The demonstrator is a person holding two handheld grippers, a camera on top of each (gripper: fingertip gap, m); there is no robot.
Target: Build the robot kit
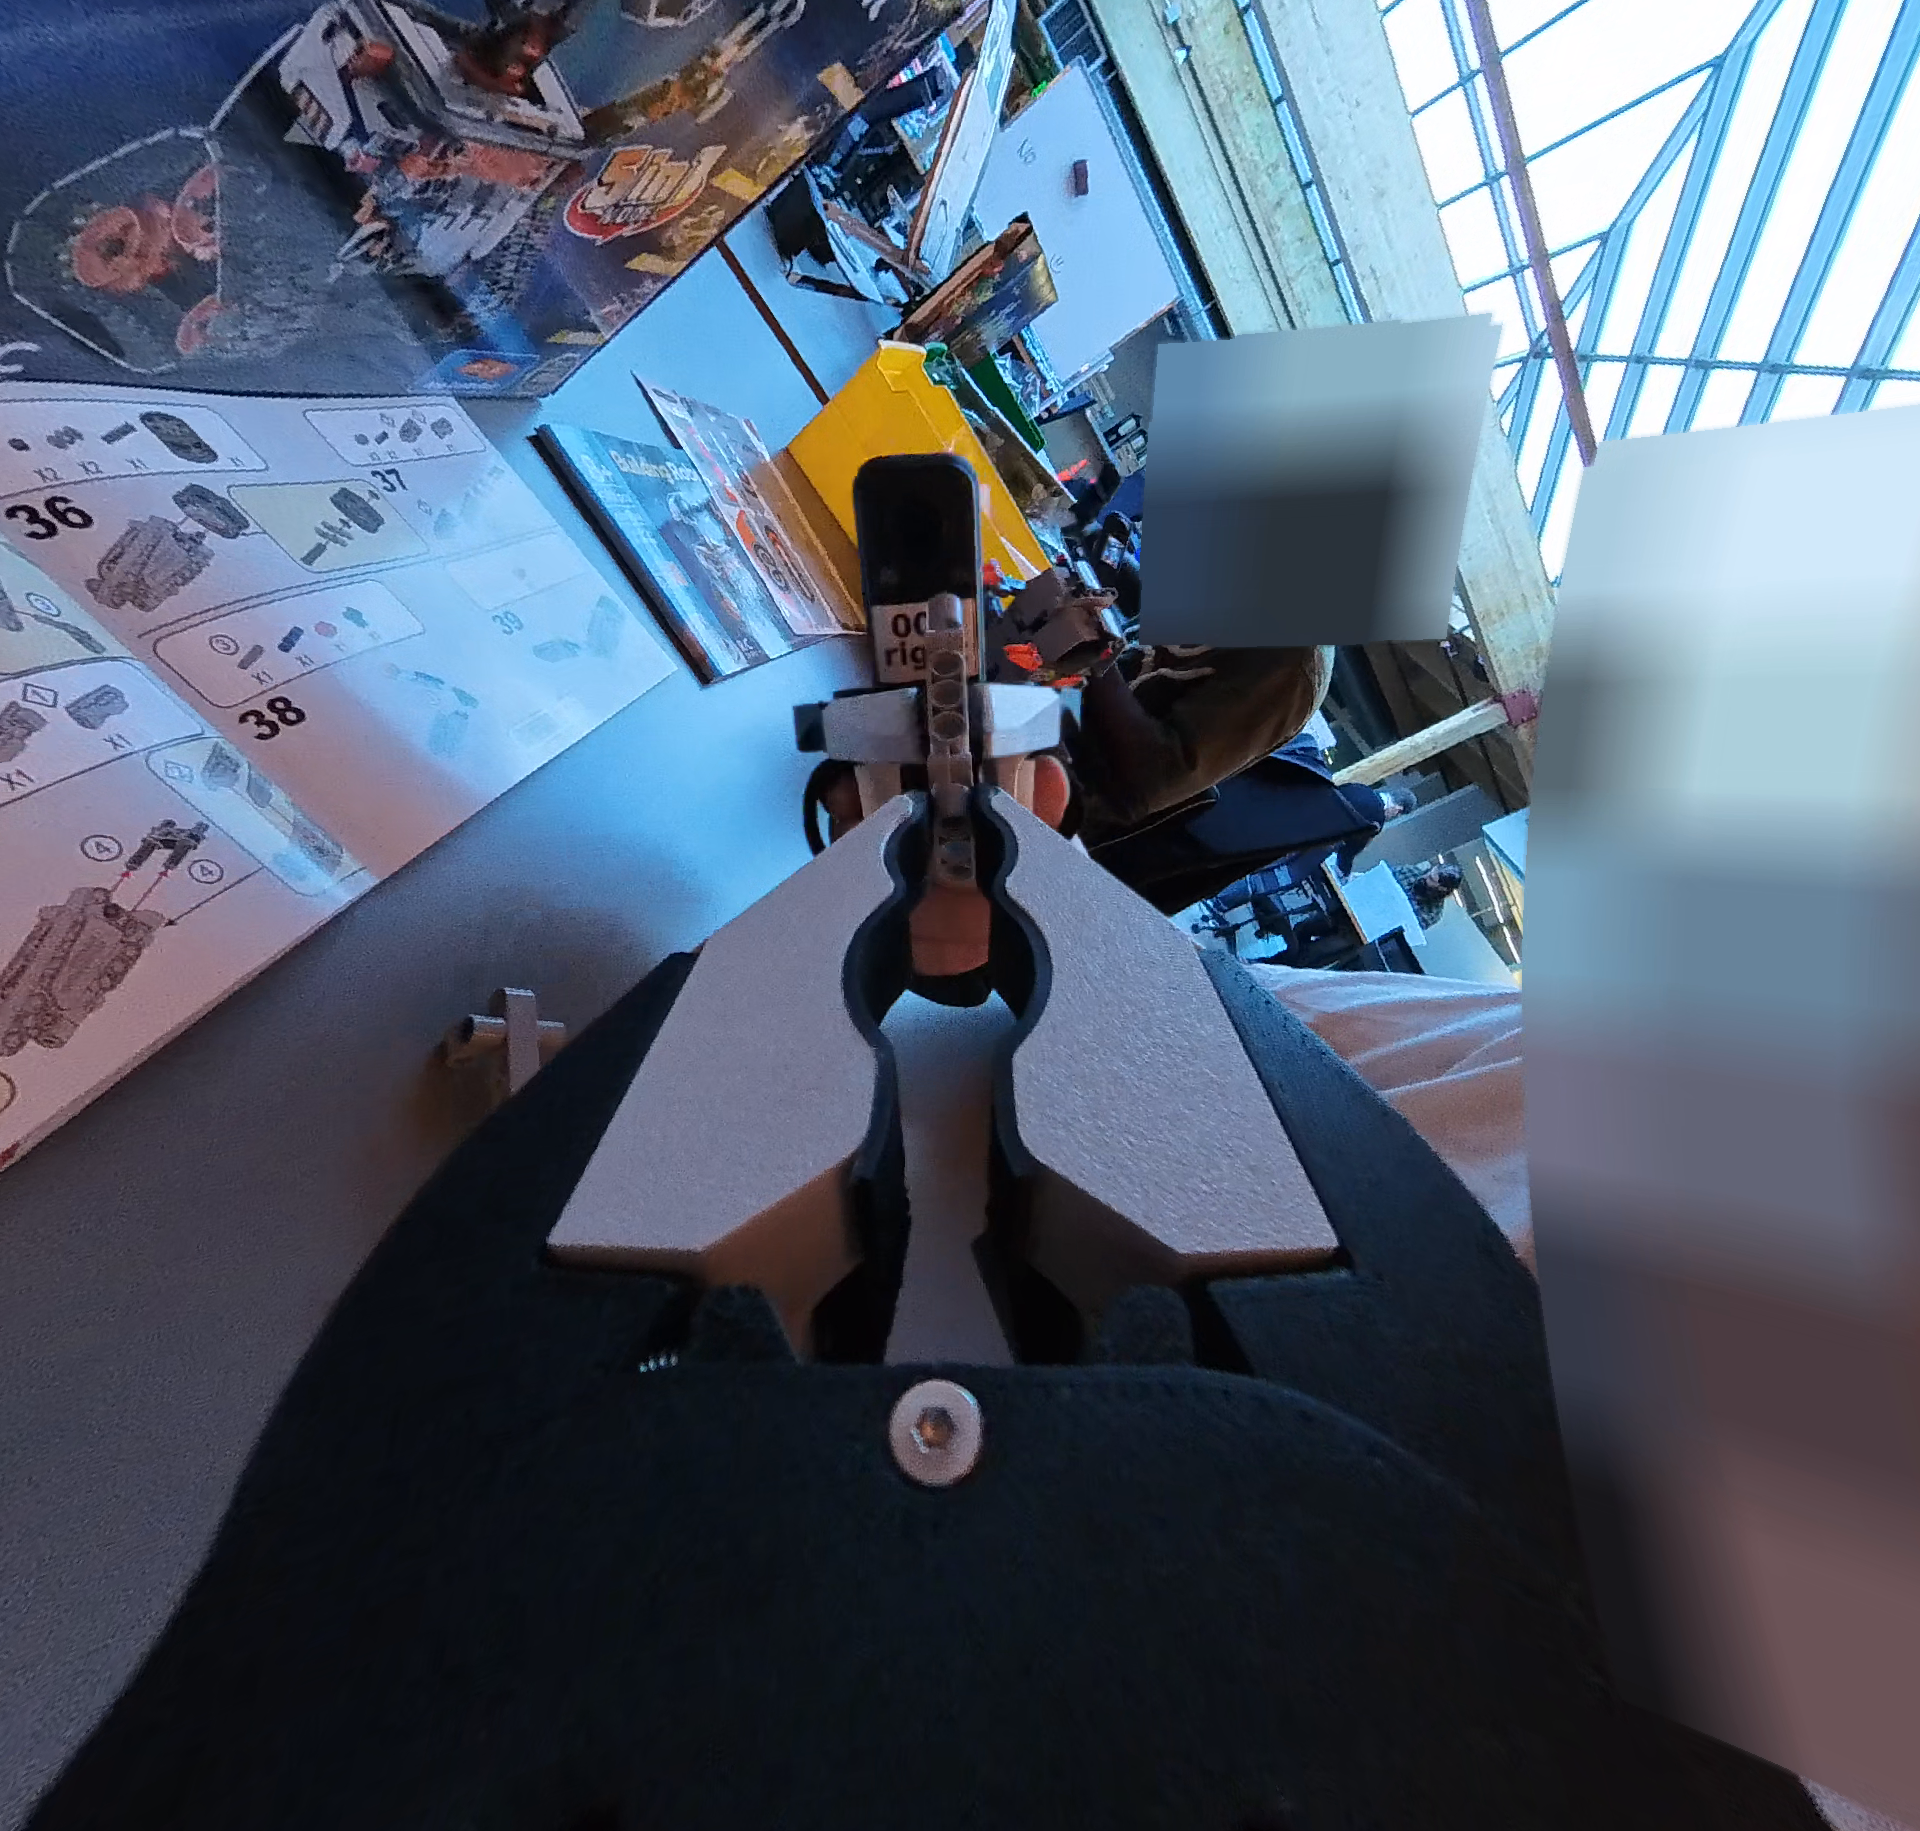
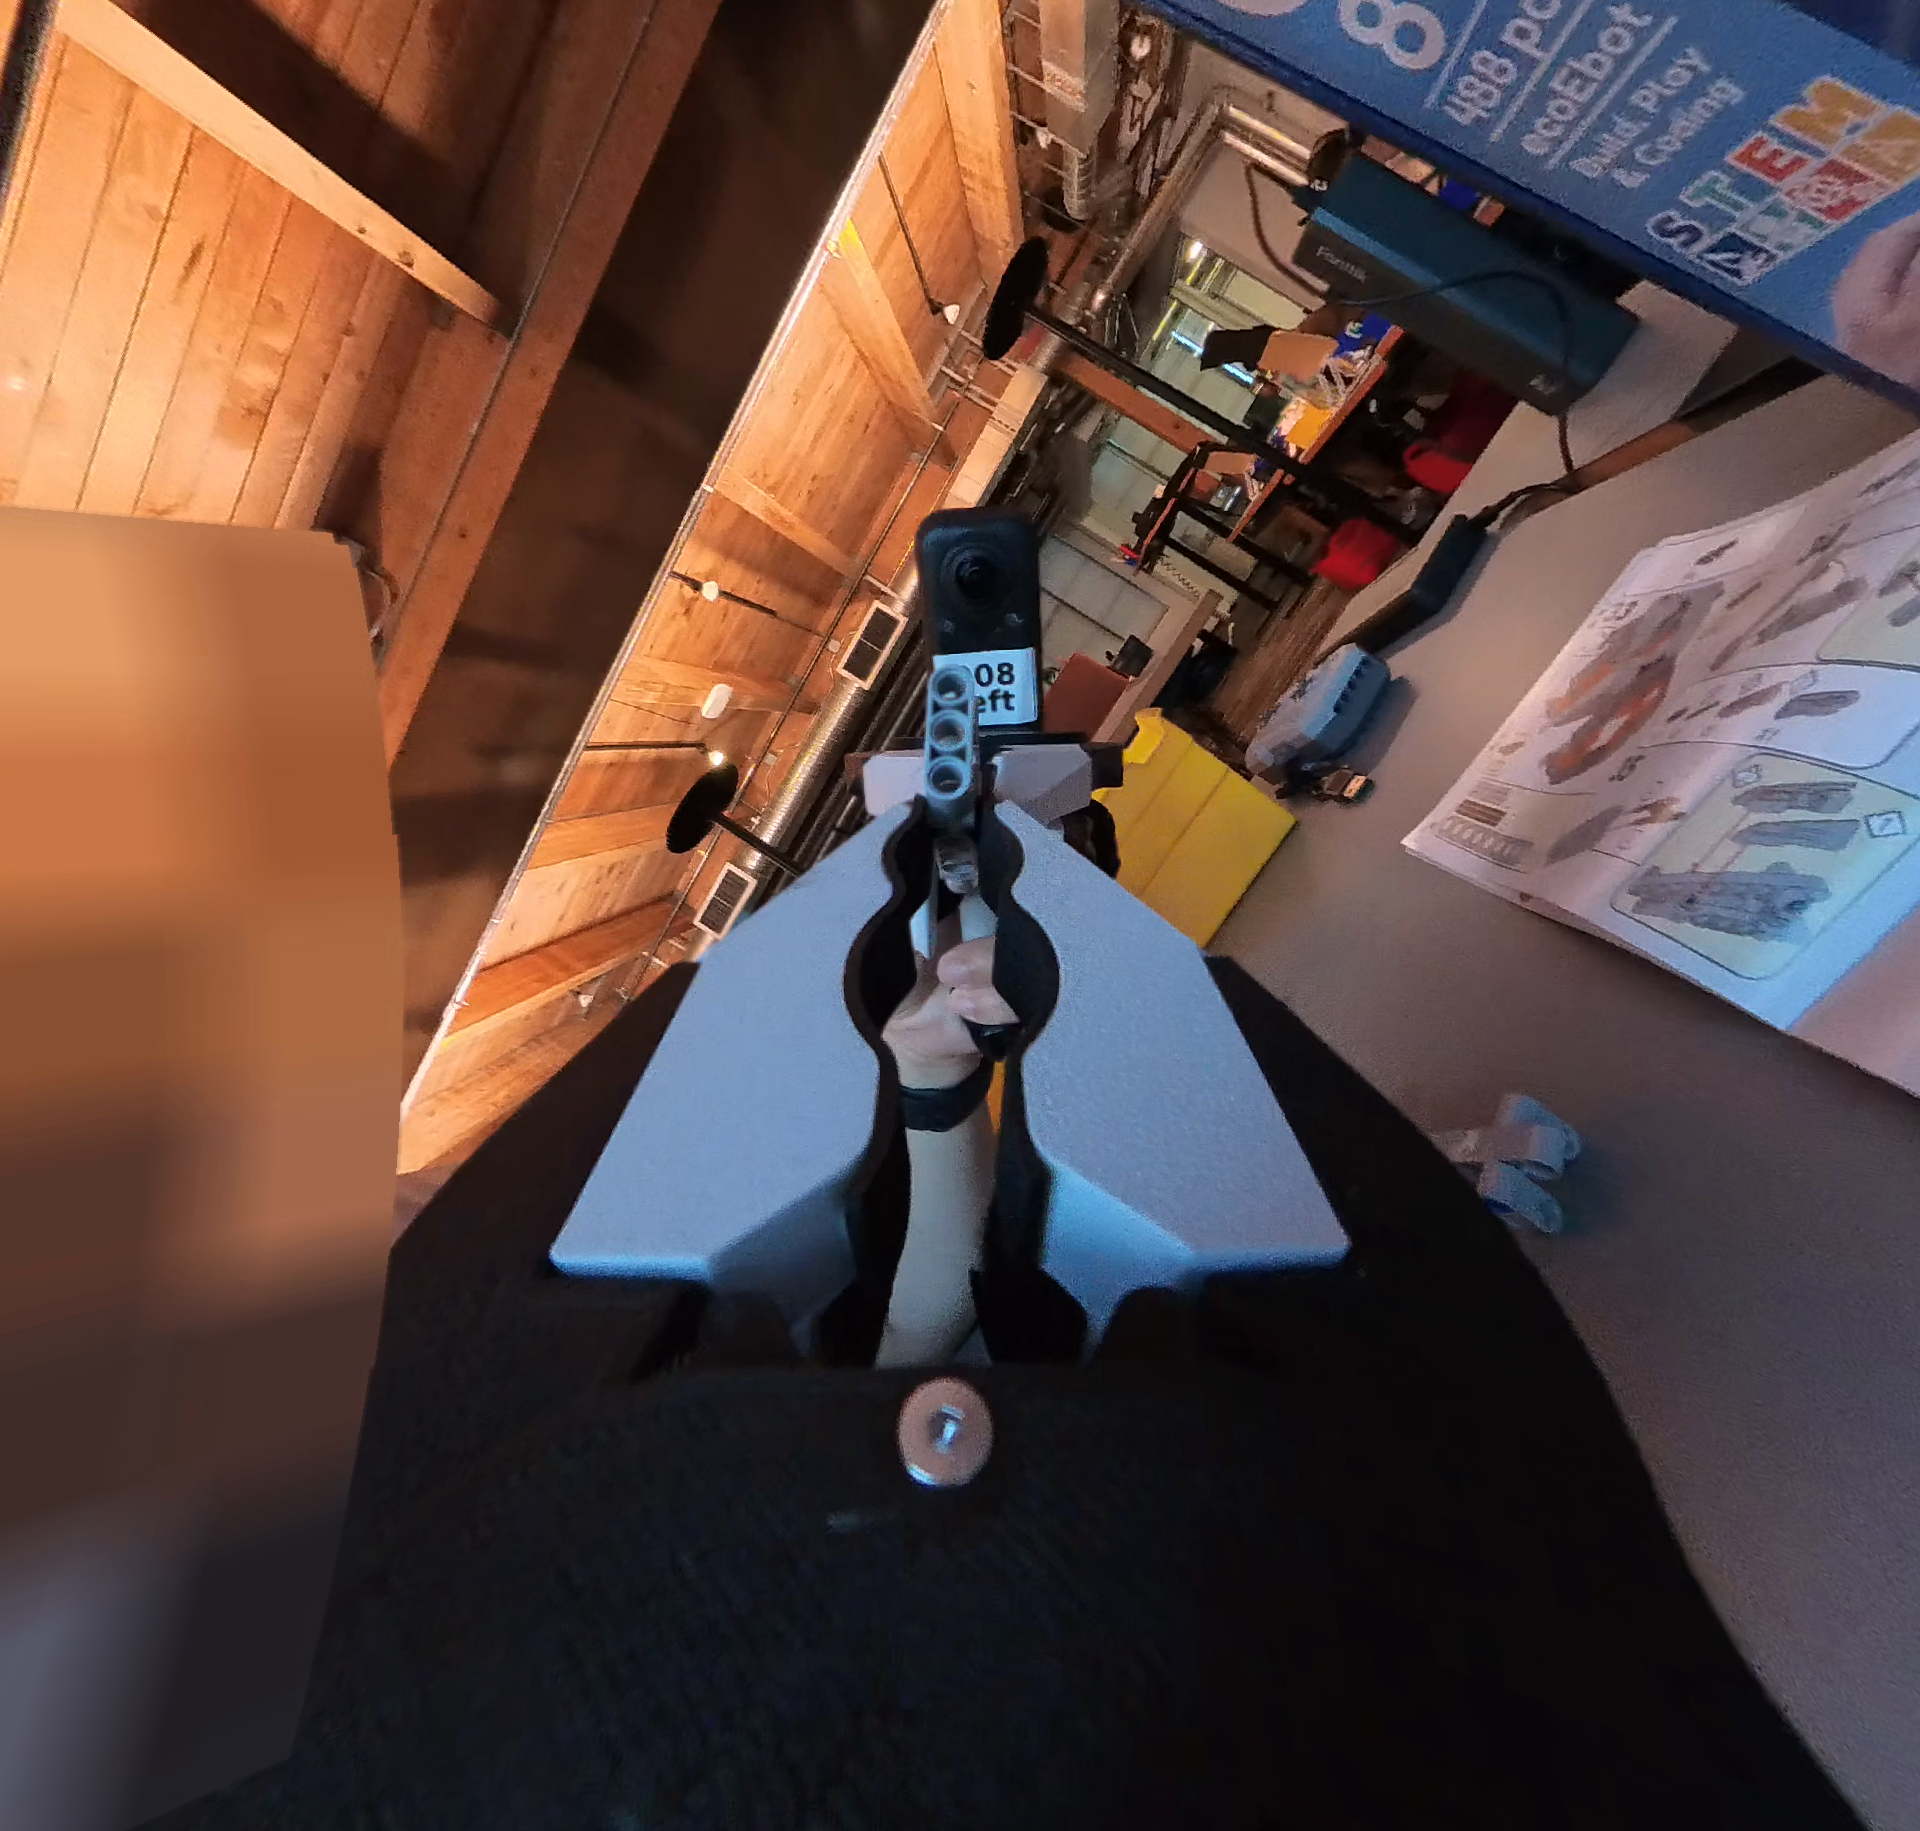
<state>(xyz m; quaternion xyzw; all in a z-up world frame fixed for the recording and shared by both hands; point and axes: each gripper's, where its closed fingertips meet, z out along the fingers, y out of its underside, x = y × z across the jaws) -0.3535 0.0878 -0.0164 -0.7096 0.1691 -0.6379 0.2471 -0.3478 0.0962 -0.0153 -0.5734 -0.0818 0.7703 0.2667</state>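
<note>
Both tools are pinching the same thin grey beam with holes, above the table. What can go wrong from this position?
1. The left tool and the right tool each grip the grey beam only at their tips, so it may slip or twist out.
2. The tools face each other closely; pushing further might knock them together.
3. If dropped, the beam could land on the open instruction booklet or roll off the table.

Grey beam; yellow bin; blue box.
</note>
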